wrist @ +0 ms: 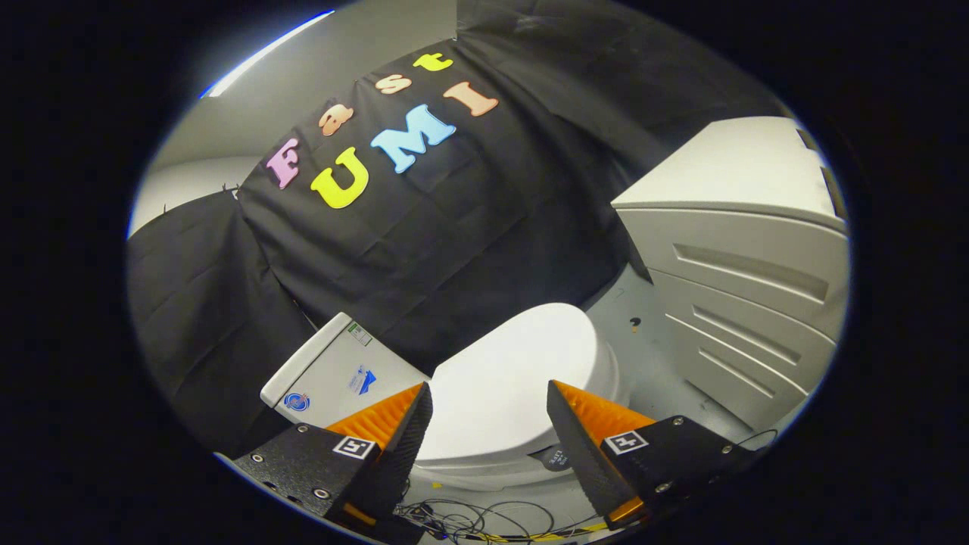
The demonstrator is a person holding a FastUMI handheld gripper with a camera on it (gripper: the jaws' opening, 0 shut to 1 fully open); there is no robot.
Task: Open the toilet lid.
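Tongs (489, 393) spread wide, nothing between the tips; both fingers hang in the air, touching nothing. Toilet lid (509, 378) is down, closed flat over the bowl, white and glossy, seen through the gap between the fingers and reaching beyond them. The view is tilted, so the toilet sits at a slant. The lid's front edge lies just below and between the fingertips; whether the tips are level with it or above it I cannot tell. Tank (341, 372) stands at the left of the lid, beside the left finger, white, box-shaped, with small stickers on its face. To the right of the toilet, well apart from it, a white cabinet (746, 265) with slanted grooved drawer fronts stands on the floor (643, 363). Floor is pale grey, with a small dark mark between the lid and the cabinet. Thin dark cables (469, 518) lie in loose loops on the floor near the base of the toilet, under the fingers, with a yellow strand among them. Black cloth (424, 242) hangs behind the toilet and tank, creased, covering the booth's back. Above the cloth a pale wall (303, 83) and a bright strip of light at its upper edge.
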